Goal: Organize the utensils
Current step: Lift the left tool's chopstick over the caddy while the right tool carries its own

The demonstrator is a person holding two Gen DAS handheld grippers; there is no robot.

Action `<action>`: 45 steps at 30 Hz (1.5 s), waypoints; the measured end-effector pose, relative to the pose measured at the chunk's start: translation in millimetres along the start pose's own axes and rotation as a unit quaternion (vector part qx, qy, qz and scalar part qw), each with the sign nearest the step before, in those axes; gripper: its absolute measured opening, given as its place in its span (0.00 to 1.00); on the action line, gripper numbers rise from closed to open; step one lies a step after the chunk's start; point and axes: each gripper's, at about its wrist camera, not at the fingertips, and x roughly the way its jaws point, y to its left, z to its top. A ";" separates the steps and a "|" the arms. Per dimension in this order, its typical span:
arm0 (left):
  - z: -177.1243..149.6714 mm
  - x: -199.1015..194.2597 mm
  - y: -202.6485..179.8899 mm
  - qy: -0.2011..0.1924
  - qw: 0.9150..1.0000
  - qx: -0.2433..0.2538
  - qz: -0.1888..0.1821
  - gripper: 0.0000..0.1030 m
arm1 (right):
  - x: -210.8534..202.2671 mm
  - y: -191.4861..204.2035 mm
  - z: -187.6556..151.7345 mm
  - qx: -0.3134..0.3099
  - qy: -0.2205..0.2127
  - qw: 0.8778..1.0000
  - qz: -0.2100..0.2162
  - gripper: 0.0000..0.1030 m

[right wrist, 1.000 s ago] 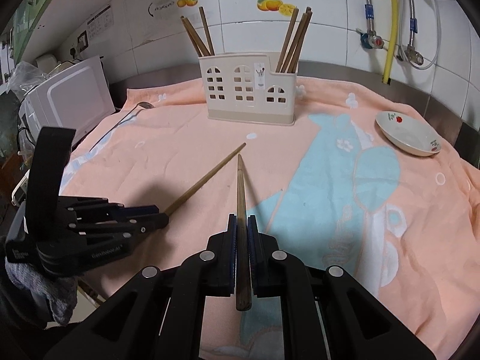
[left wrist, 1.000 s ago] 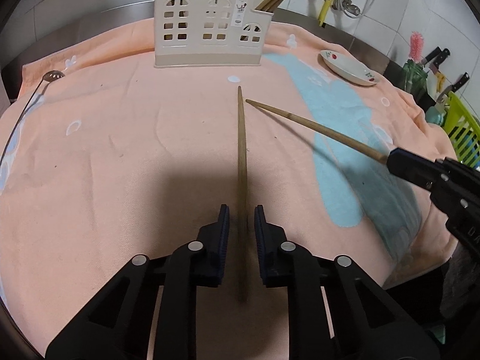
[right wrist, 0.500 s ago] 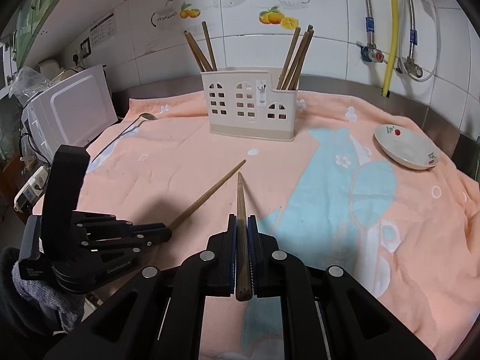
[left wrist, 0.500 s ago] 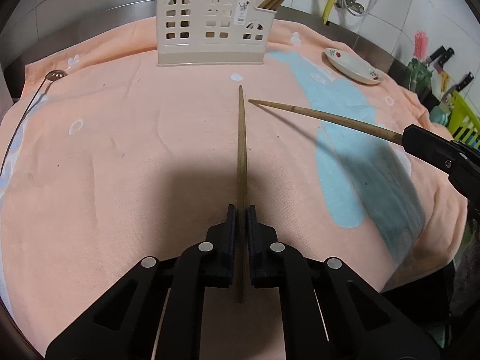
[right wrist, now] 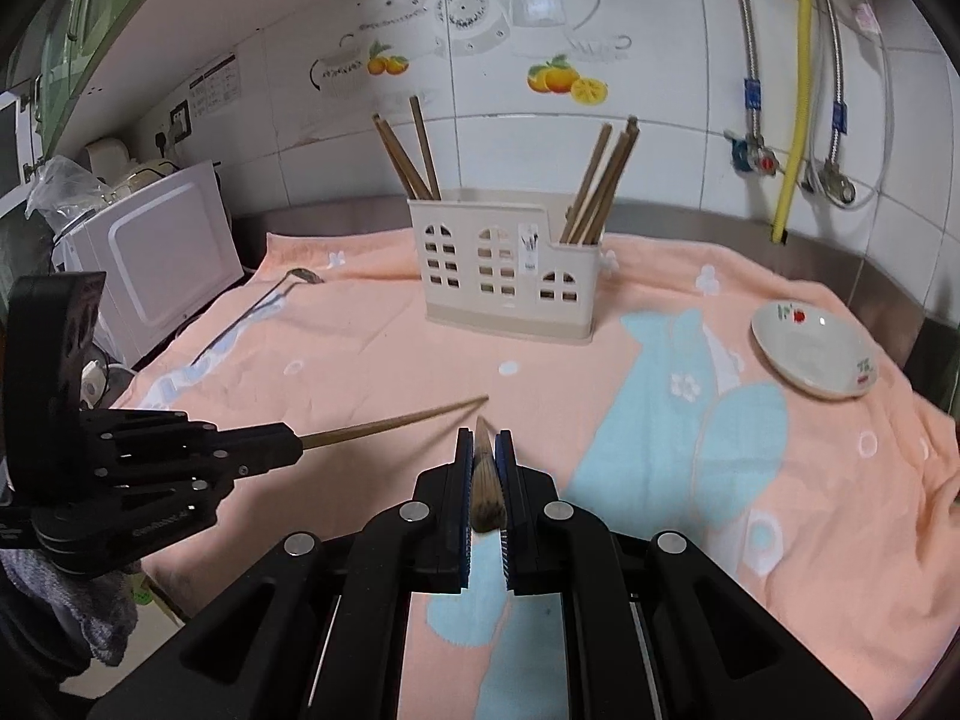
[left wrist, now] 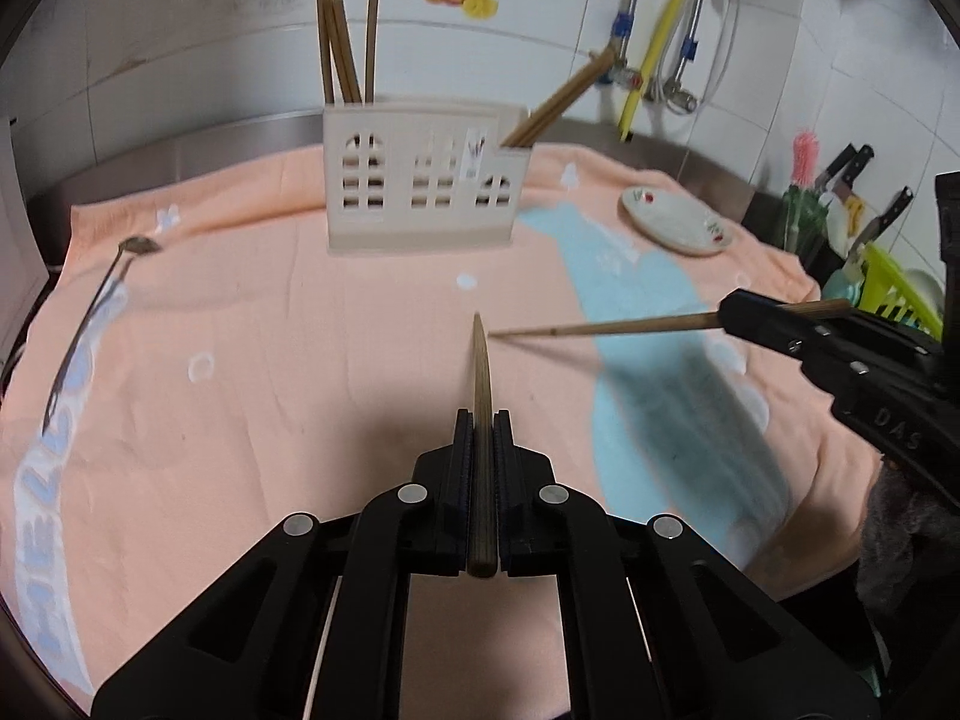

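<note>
My left gripper (left wrist: 483, 420) is shut on a wooden chopstick (left wrist: 480, 372) and holds it above the towel, pointing at the beige utensil holder (left wrist: 420, 192). My right gripper (right wrist: 483, 438) is shut on a second chopstick (right wrist: 485, 480), tip raised toward the holder (right wrist: 504, 282). Each gripper shows in the other's view: the right one (left wrist: 729, 315) with its chopstick (left wrist: 606, 327), the left one (right wrist: 297, 447) with its chopstick (right wrist: 396, 420). The two tips nearly meet. Several chopsticks stand in the holder's left (right wrist: 408, 150) and right (right wrist: 600, 180) ends.
A peach and blue towel (right wrist: 360, 360) covers the counter. A metal spoon (left wrist: 90, 312) lies at the left, a small white dish (right wrist: 810, 354) at the right. A white microwave (right wrist: 156, 252) stands far left. Knives and a green rack (left wrist: 888, 276) sit far right.
My left gripper closed on its chopstick. Both grippers lifted their chopsticks off the towel and tilted upward, so the wall and holder now sit lower in both views.
</note>
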 end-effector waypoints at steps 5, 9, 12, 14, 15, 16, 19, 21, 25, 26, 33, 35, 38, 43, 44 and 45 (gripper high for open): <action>19.9 -10.2 0.7 -0.019 1.000 0.009 0.001 0.05 | 1.5 -0.5 18.1 -0.009 -0.006 1.000 0.001 0.07; 39.1 -12.4 4.3 -0.030 1.000 0.008 -0.001 0.05 | 4.6 -6.0 36.8 -0.007 -0.007 1.000 0.008 0.07; 55.3 -9.7 8.4 -0.029 1.000 0.008 -0.005 0.05 | 7.9 -9.4 48.9 -0.007 -0.005 1.000 0.011 0.07; 63.3 -7.1 9.9 -0.028 1.000 0.009 -0.002 0.05 | 10.8 -10.9 58.5 -0.012 -0.003 1.000 0.011 0.07; 65.8 -6.4 10.5 -0.028 1.000 0.010 -0.001 0.05 | 11.4 -11.4 62.0 -0.013 -0.003 1.000 0.011 0.07; 71.3 -5.8 10.2 -0.030 0.999 0.015 -0.001 0.05 | 12.2 -11.7 66.0 -0.016 -0.002 1.000 0.011 0.07; 82.4 -4.7 8.7 -0.031 0.999 0.029 0.002 0.05 | 14.8 -12.3 81.4 -0.025 -0.001 1.000 0.010 0.07; 89.3 -3.9 7.8 -0.032 0.999 0.036 0.004 0.05 | 16.9 -13.7 91.3 -0.029 -0.001 1.000 0.010 0.07; 107.9 -6.7 9.2 -0.039 0.998 0.039 0.004 0.05 | 18.8 -15.3 109.7 -0.037 -0.003 0.999 0.012 0.07; 112.8 -7.7 9.1 -0.041 0.998 0.040 0.003 0.05 | 18.5 -15.3 115.8 -0.040 -0.005 0.999 0.011 0.07; 156.1 -18.6 7.4 -0.073 0.996 0.050 0.009 0.05 | 14.9 -19.9 150.0 -0.043 -0.025 0.999 0.011 0.07; 168.9 -21.8 6.3 -0.083 0.995 0.051 0.011 0.05 | 15.0 -22.6 160.7 -0.040 -0.031 0.999 0.016 0.07; 192.2 -29.7 3.8 -0.106 0.993 0.053 0.014 0.05 | 15.7 -25.2 174.0 -0.036 -0.038 0.999 0.015 0.07; 229.1 -42.8 -1.2 -0.151 0.986 0.067 0.035 0.05 | 15.7 -29.2 199.8 -0.029 -0.053 0.998 0.013 0.07; 236.0 -44.7 -2.1 -0.161 0.984 0.071 0.040 0.05 | 15.6 -29.8 203.6 -0.028 -0.056 0.998 0.013 0.07; 242.3 -45.6 -2.4 -0.169 0.982 0.073 0.045 0.05 | 15.3 -30.1 209.0 -0.028 -0.059 0.998 0.012 0.07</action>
